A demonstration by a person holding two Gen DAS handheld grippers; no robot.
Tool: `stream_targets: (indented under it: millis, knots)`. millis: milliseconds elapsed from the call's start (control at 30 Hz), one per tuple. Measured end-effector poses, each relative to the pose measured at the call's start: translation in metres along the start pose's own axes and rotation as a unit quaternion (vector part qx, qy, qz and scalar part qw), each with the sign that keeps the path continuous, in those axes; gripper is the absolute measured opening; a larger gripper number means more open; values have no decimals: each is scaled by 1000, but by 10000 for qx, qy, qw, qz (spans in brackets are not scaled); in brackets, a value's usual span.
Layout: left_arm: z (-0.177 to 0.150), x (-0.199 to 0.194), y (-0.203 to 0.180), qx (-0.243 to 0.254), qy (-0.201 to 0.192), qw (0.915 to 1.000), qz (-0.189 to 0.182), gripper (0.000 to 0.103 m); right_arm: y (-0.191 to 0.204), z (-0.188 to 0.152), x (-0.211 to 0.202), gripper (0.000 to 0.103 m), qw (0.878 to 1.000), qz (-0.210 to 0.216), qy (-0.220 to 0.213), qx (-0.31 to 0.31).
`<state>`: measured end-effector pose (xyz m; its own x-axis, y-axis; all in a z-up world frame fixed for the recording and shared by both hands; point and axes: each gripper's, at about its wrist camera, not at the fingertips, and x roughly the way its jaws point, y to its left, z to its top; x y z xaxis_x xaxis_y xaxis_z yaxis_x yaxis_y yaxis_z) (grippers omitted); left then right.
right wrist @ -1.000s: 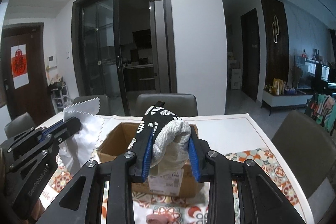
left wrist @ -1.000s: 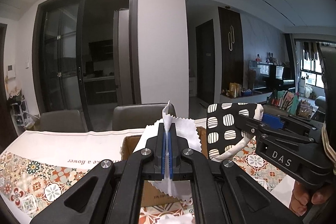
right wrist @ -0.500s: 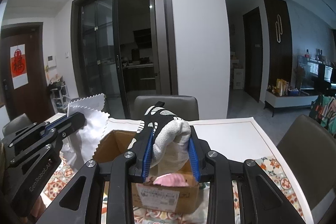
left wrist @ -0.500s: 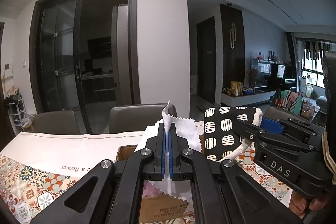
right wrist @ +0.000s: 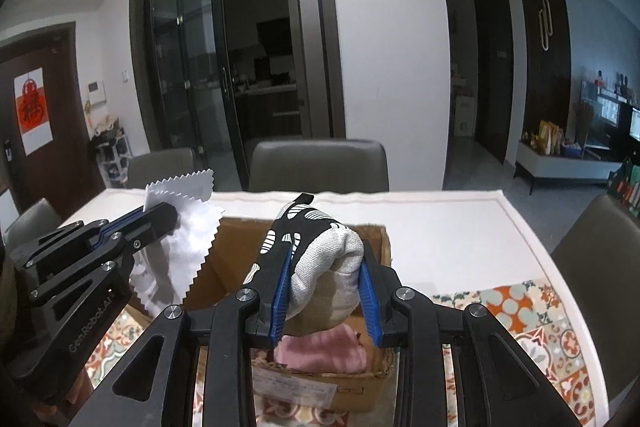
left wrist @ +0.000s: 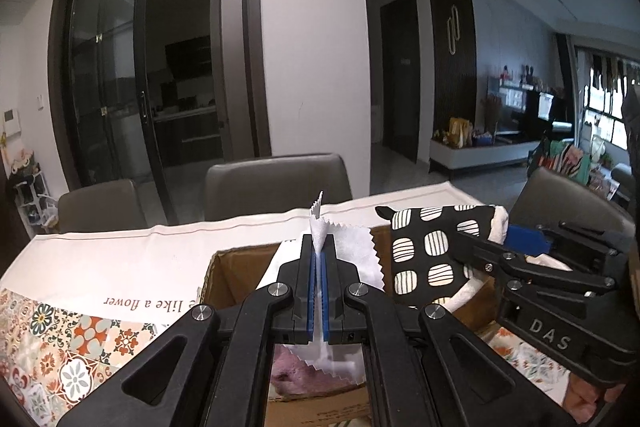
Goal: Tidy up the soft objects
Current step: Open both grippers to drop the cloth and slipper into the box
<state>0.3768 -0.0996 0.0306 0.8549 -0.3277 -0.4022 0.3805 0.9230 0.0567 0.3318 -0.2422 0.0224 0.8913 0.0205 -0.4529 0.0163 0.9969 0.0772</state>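
Note:
My left gripper (left wrist: 319, 259) is shut on a white cloth with zigzag edges (left wrist: 356, 259) and holds it over an open cardboard box (left wrist: 236, 279). My right gripper (right wrist: 324, 267) is shut on a padded oven mitt (right wrist: 316, 255), black with pale spots and a grey lining, above the same box (right wrist: 236, 251). A pink soft item (right wrist: 324, 349) lies inside the box; it also shows in the left wrist view (left wrist: 292, 371). Each gripper shows in the other's view: the right one with the mitt (left wrist: 432, 255), the left one with the cloth (right wrist: 180, 251).
The box stands on a table with a white and patterned-tile cloth (left wrist: 80, 347). Grey chairs (left wrist: 276, 187) stand along the far side, another at the right (right wrist: 600, 247). Dark glass sliding doors (right wrist: 240, 87) lie behind.
Both grippers have moved forward and lower over the box with their loads still held. The box interior and the pink item now show beneath them.

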Motion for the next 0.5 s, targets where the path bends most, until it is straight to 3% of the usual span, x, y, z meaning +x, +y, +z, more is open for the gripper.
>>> stream_targets:
  millis: [333,400,500]
  knots:
    - [-15,30,0,36,667,9978,-52,5,-4,-6,33,33,9984,26,544,-155]
    - [-18,32,-1,60,755,9971,0,11,-4,-8,36,37,9979,40,618,-191]
    - [-19,30,-1,56,746,9972,38,28,-5,-10,38,45,9976,4,658,-197]
